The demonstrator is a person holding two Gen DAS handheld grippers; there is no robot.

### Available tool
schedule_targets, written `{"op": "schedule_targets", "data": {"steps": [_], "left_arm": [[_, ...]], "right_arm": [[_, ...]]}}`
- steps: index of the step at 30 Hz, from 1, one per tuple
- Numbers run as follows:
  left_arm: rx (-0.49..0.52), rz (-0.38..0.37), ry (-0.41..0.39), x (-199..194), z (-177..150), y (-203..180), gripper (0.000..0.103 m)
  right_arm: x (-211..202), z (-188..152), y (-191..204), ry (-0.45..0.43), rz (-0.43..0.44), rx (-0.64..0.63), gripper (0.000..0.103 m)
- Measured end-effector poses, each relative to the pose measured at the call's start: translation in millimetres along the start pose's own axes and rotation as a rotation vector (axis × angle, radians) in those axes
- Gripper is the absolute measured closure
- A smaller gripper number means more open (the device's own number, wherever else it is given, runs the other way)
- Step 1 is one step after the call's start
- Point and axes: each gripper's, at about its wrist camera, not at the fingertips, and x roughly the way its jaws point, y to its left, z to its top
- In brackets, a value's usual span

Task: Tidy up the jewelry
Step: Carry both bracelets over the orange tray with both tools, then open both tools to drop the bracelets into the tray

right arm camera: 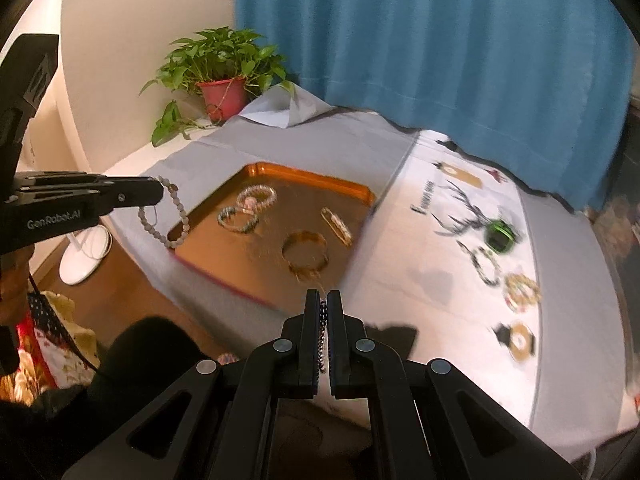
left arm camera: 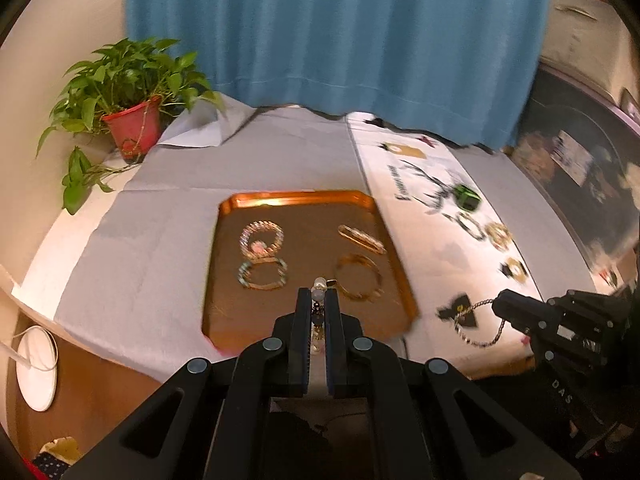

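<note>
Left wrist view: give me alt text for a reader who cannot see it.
The left tongs, shut on a beaded bracelet, hang over the near edge of an orange tray holding four bracelets. To the right, the right tongs grip a chain bracelet above a white printed cloth.

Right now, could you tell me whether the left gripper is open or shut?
Shut: in both views the left gripper clamps a grey beaded bracelet, whose loop hangs free near the orange tray.

Blue curtain [left arm camera: 320,40] behind grey-clothed table [left arm camera: 256,152], potted plant [left arm camera: 128,92] in the corner.
</note>
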Motion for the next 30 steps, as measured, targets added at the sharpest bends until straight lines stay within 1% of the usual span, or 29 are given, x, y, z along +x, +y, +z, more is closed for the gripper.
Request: {"op": "schedule_targets", "data": {"steps": [3, 9, 14, 16, 17, 18, 19, 20, 21, 23, 25, 27, 30], "left_arm": [[-0.022, 0.001, 0.01, 21.2, 11.4, 12.4, 0.099], [-0.025, 0.008, 0.043, 65.0, 25.2, 27.5, 0.099], [-0.023, 0.011, 0.07, 95.9, 30.6, 34.8, 0.099], [-0.027, 0.026, 0.076, 105.4, 31.4, 36.8, 0.097], [-0.03, 0.045, 0.082, 112.4, 31.3, 39.1, 0.088], [-0.033, 0.057, 0.095, 116.8, 30.8, 40.8, 0.074], [-0.039, 0.076, 0.114, 120.9, 29.9, 42.9, 0.038], [-0.045, 0.098, 0.124, 122.8, 28.9, 45.0, 0.004], [-0.058, 0.12, 0.108, 120.2, 25.5, 48.0, 0.001], [-0.064, 0.136, 0.074, 112.1, 17.6, 50.6, 0.001], [-0.056, 0.161, 0.096, 107.7, 10.3, 51.6, 0.001], [-0.061, 0.193, 0.116, 94.8, -3.5, 50.1, 0.001], [-0.085, 0.195, 0.098, 65.0, -24.3, 42.7, 0.001]], "right_arm": [[25.3, 18.8, 5.0, -0.015, 0.027, -0.001, 0.1], [73.3, 47.2, 14.8, -0.03, 0.089, -0.012, 0.1], [109.1, 56.4, 19.5, -0.016, 0.104, -0.017, 0.1], [124.9, 56.6, 20.1, 0.003, 0.106, -0.01, 0.099], [131.1, 56.6, 21.1, 0.017, 0.107, -0.009, 0.097], [139.2, 55.8, 21.7, 0.041, 0.094, -0.008, 0.09], [145.2, 54.6, 22.4, 0.069, 0.078, -0.009, 0.081], [151.0, 52.1, 22.0, 0.1, 0.058, -0.005, 0.056], [152.4, 47.9, 20.2, 0.112, 0.047, 0.004, 0.04], [147.3, 39.7, 16.4, 0.108, 0.041, 0.02, 0.039], [137.7, 30.6, 15.8, 0.118, 0.032, 0.025, 0.039], [125.8, 21.1, 15.4, 0.125, 0.018, 0.041, 0.039], [97.8, 6.0, 16.3, 0.116, -0.008, 0.074, 0.039]]}}
